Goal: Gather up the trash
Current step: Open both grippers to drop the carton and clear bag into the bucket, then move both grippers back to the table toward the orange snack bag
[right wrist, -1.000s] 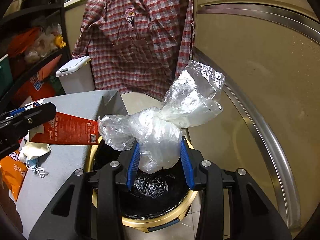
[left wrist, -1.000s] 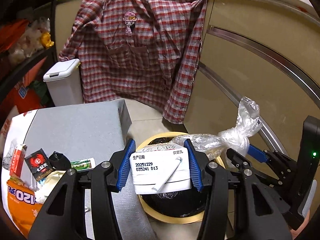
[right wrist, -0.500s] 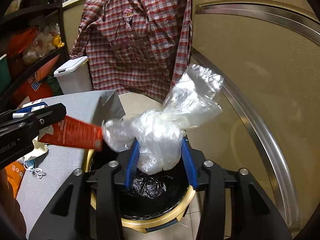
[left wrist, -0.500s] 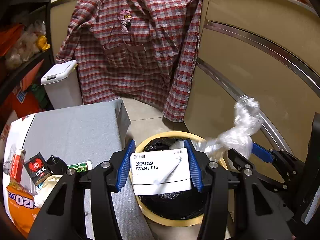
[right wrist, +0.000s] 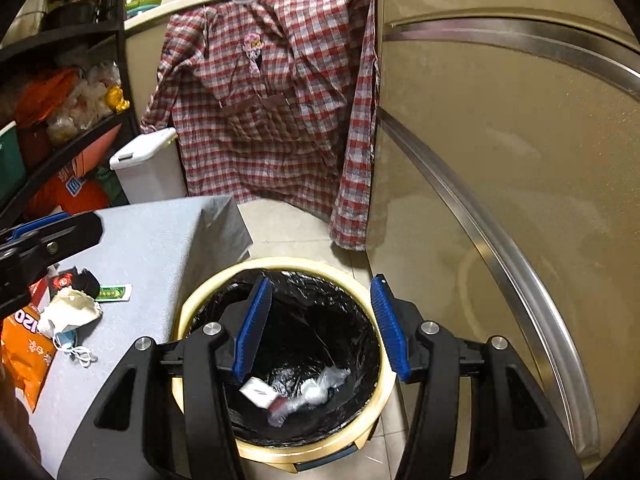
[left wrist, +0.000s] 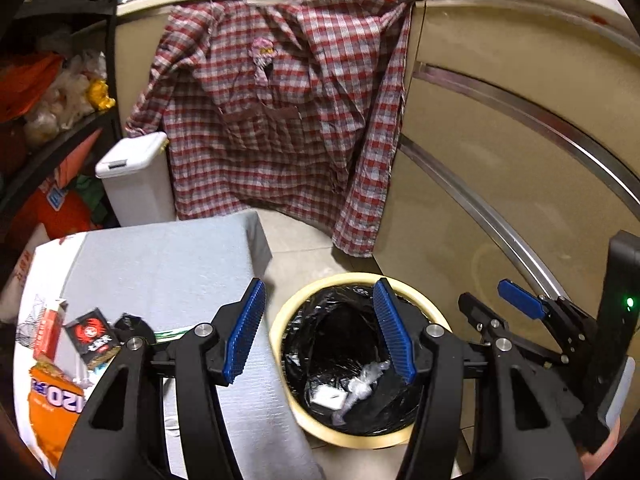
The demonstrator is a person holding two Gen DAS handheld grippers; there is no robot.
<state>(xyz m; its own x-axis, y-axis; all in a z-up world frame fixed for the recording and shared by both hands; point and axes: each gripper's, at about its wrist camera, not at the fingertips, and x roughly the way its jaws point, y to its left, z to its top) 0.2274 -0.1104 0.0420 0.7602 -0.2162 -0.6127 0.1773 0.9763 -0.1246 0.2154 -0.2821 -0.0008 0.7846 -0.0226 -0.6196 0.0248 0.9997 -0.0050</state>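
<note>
A cream round bin [left wrist: 280, 320] with a black liner stands on the floor beside a grey table [left wrist: 160, 264]; it also shows in the right wrist view [right wrist: 200, 292]. A white carton [left wrist: 329, 397] and a clear plastic bag [left wrist: 366, 376] lie at its bottom, and both show in the right wrist view, the carton [right wrist: 258, 392] and the bag [right wrist: 324, 386]. My left gripper [left wrist: 320, 332] is open and empty above the bin's left rim. My right gripper [right wrist: 320, 324] is open and empty over the bin mouth.
Trash lies on the table: an orange snack bag [left wrist: 52, 404], a black sachet [left wrist: 94, 338], a red carton [left wrist: 46, 332], a green tube [right wrist: 114, 292], a white cloth pouch [right wrist: 72, 312], a face mask [right wrist: 70, 344]. A plaid shirt [left wrist: 280, 120], a white lidded bin [left wrist: 136, 176] and a beige wall [left wrist: 520, 180] stand behind.
Both grippers have opened. The white carton has dropped from the left gripper and the plastic bag from the right one; both now lie inside the bin.
</note>
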